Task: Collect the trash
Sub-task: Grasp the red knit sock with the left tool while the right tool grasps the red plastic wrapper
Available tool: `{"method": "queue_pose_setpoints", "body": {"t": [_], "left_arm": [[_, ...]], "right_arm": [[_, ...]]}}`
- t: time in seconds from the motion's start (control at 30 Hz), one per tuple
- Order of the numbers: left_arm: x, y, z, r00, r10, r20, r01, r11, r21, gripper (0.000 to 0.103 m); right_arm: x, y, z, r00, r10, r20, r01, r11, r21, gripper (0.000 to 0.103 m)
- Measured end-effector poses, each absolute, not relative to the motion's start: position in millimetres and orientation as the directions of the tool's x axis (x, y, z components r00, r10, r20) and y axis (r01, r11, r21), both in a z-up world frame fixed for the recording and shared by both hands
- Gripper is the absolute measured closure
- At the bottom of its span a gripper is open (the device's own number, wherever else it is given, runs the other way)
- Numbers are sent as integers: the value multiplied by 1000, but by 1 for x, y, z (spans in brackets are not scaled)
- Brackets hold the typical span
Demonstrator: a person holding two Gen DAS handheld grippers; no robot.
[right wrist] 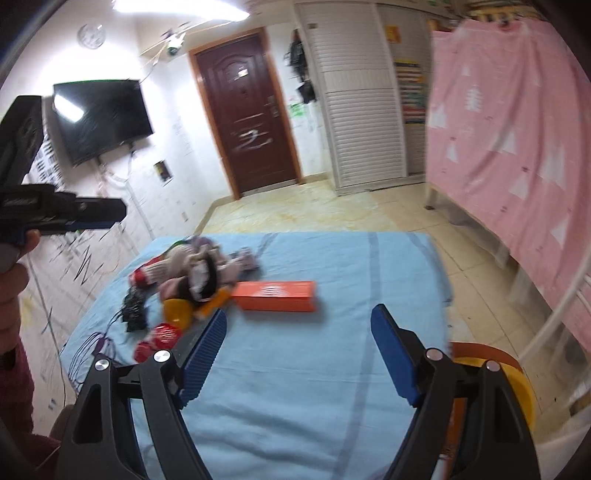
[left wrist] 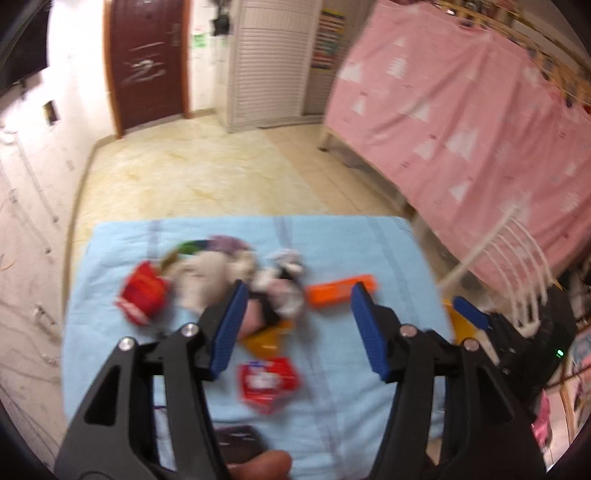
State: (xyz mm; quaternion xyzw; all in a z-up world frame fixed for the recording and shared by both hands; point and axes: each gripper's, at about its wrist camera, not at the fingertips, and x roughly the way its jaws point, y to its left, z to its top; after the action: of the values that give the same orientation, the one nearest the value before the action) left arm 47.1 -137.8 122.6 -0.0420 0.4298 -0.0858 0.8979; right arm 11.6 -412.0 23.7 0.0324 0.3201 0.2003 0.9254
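Trash piled on the blue sheet (right wrist: 332, 424), both grippers empty

Left gripper (left wrist: 295, 325) and right gripper (right wrist: 299, 354) have fingers spread, grasping nothing. Orange box (right wrist: 277, 295) sits right of the pile (right wrist: 195, 273); red packet (left wrist: 267, 380) nearer. All print is too blurry to read.

A dark red-brown door (right wrist: 248, 129) in an orange-brown frame stands in the far wall, straight ahead of the tool. Right of it is a white louvred wardrobe (right wrist: 360, 103). A black television (right wrist: 101, 118) hangs on the scribbled white wall (right wrist: 177, 155) to the left. A pink patterned curtain (right wrist: 517, 147) drapes the right side. The cream tiled floor (right wrist: 314, 210) stretches beyond the light-blue-covered tabletop (right wrist: 332, 387); glare comes from a ceiling light (right wrist: 181, 7).
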Motion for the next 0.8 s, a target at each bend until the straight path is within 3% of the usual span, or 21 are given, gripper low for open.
{"method": "queue_pose_setpoints", "body": {"t": [0.33, 0.8], "left_arm": [[61, -48, 98, 604, -88, -792, -13, 993, -121, 47], [106, 0, 36, 537, -103, -837, 66, 995, -80, 43]], "right_arm": [[17, -323, 14, 631, 442, -637, -464, 874, 147, 28], [26, -264, -12, 506, 448, -737, -522, 839, 153, 26]]}}
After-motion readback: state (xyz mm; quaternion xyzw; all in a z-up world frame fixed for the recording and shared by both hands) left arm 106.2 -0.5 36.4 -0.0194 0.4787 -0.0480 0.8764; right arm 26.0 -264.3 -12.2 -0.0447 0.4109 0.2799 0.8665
